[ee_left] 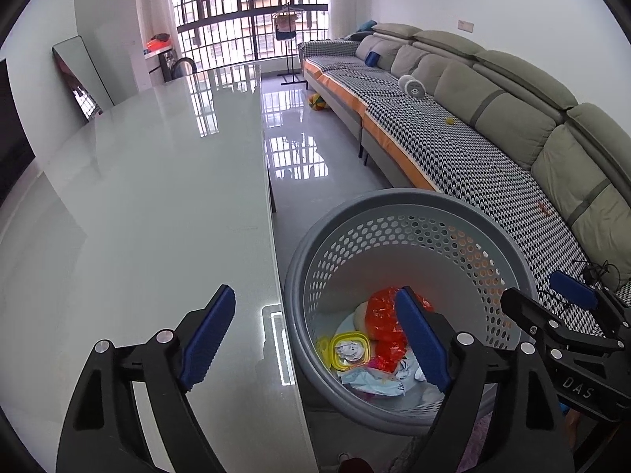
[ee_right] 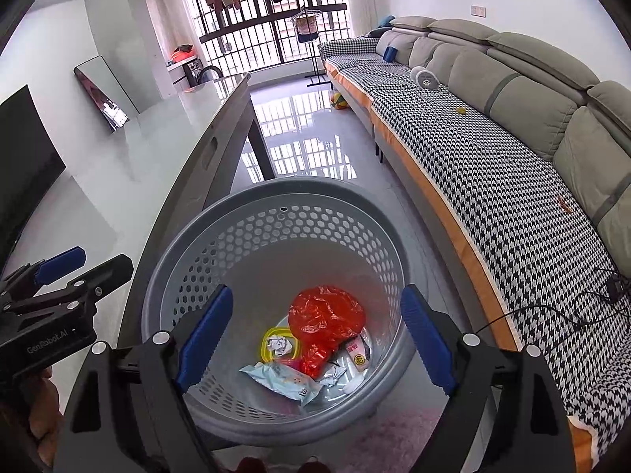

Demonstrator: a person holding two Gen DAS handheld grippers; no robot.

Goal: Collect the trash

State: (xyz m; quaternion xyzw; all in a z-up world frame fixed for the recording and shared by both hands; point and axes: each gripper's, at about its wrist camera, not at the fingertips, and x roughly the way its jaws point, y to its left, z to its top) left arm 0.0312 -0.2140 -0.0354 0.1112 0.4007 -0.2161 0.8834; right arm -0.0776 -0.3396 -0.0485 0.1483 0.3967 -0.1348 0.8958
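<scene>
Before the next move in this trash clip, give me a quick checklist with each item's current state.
1. Left gripper empty, open: ok.
2. Right gripper empty, open: ok.
3. Basket upright on the floor by the table: ok.
4. Trash inside basket, red bag on top, nothing over the rim: ok.
5. Tabletop free of trash: ok in the part seen.
6. Small bits on the sofa, trash or not: cannot tell.

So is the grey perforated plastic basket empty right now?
No, the grey perforated plastic basket holds a crumpled red plastic bag, a yellow-rimmed lid and wrappers.
</scene>
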